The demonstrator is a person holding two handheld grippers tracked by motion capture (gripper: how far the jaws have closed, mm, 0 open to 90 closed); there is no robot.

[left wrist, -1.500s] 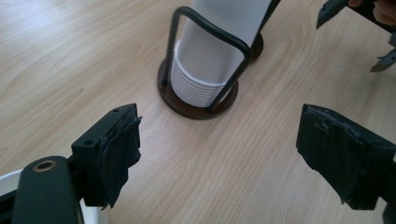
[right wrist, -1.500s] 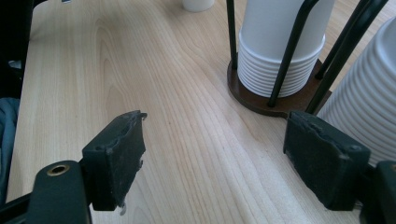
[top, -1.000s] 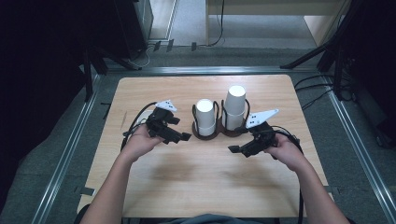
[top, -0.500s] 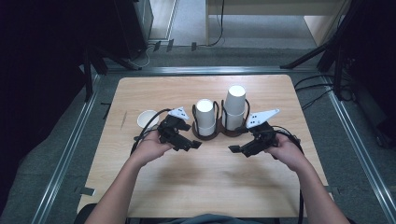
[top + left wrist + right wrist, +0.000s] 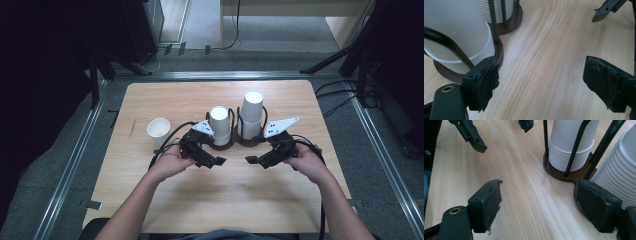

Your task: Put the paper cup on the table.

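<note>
L tongs wide open, nothing between jaws, low over bare tabletop just in front of cup rack; pads worn, empty gap in L gripper view. R tongs also wide, empty, pointing inward toward L tongs, tips near but apart. Both held by hands w/ forearms coming in from bottom edge. Rack = dark wood base w/ black wire posts, sits mid-tabletop just behind both tongs. Holds 2 stacks of upside-down white cups: L stack shorter, R stack taller. In R gripper view R jaw sits just beside rack base; can't tell if touching. Single cup stands upright, mouth up, on tabletop left of rack, near L hand, apart from tongs. R hand right of rack.
</note>
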